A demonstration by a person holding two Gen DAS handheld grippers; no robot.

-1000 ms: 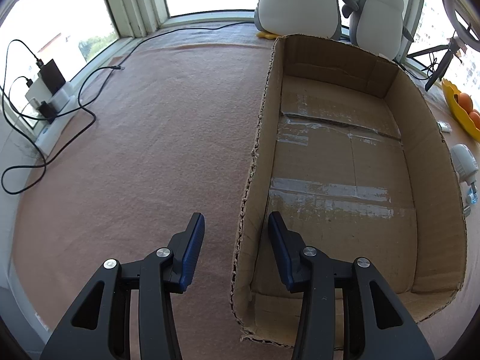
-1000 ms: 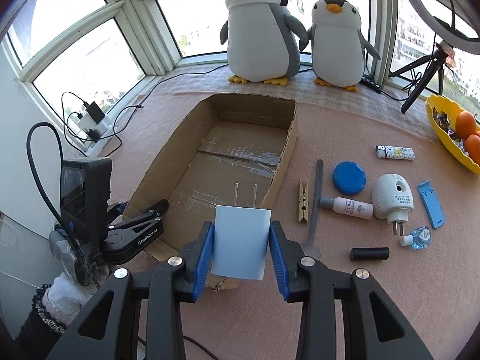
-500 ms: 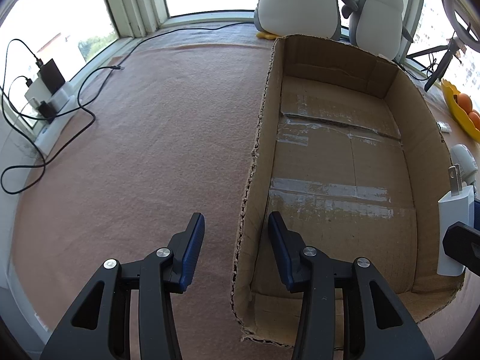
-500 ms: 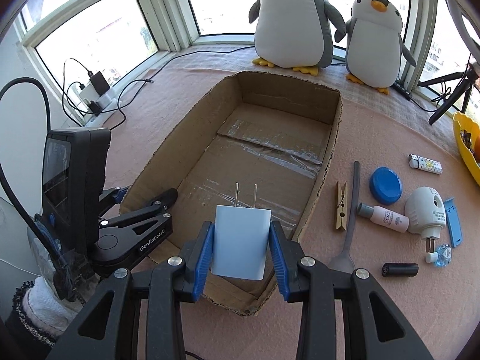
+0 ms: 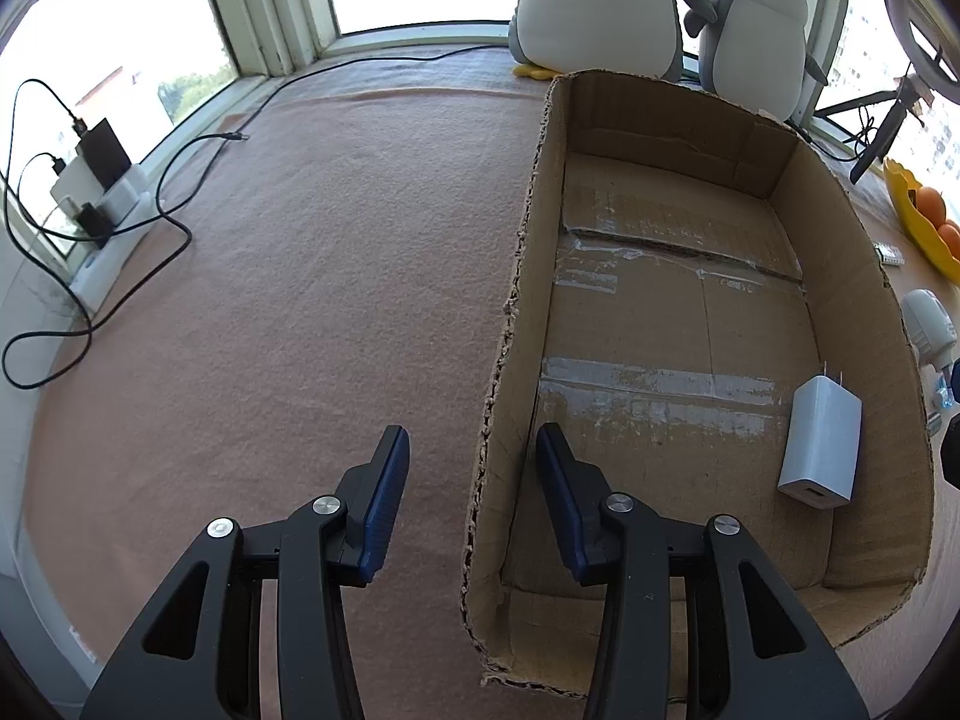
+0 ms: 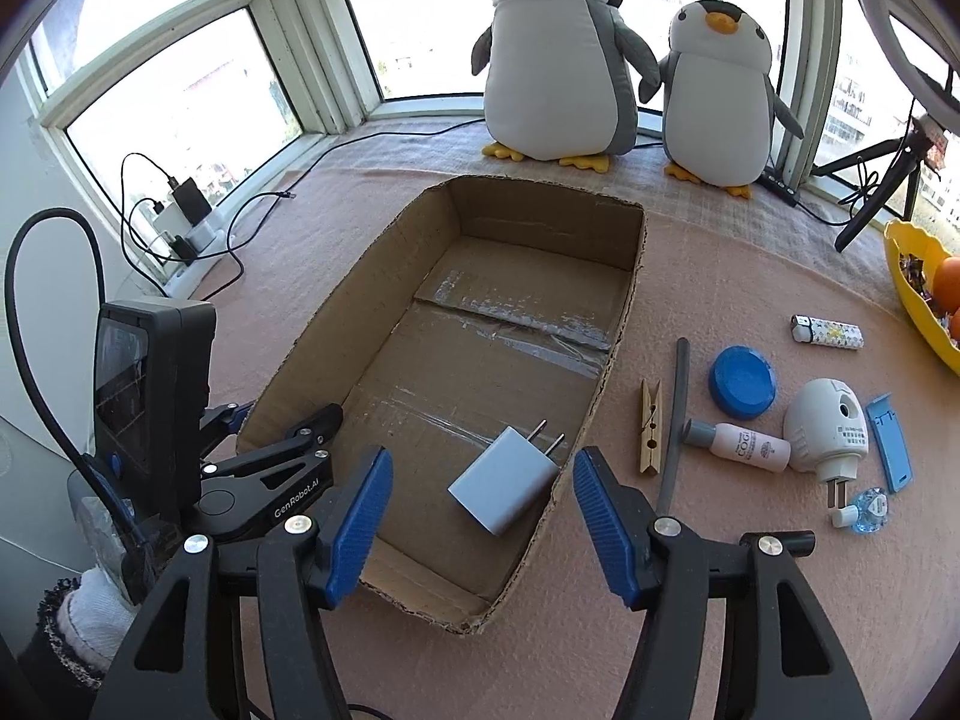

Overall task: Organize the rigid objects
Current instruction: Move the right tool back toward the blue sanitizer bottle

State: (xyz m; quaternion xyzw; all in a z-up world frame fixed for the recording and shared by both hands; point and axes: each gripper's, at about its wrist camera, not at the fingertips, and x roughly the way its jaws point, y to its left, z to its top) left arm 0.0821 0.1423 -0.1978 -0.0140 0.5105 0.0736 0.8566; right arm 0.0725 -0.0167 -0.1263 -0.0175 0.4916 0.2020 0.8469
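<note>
My right gripper (image 6: 483,522), jaws just opened and empty, hangs above the smooth white charger (image 6: 507,486) lying in the corrugated cardboard box (image 6: 624,324); my left gripper (image 5: 474,495) straddles the box's ragged wall at its narrowest.

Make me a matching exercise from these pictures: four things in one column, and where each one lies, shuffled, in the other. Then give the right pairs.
Things:
1. white charger
2. wooden clothespin
3. blue lid
4. left claw

Places:
A. on the cloth, just right of the cardboard box
B. straddling the box's left wall
C. lying on the box floor, near its right wall
D. on the cloth, between the grey spoon handle and the lighter

Pairs: 1-C, 2-A, 3-D, 4-B
</note>
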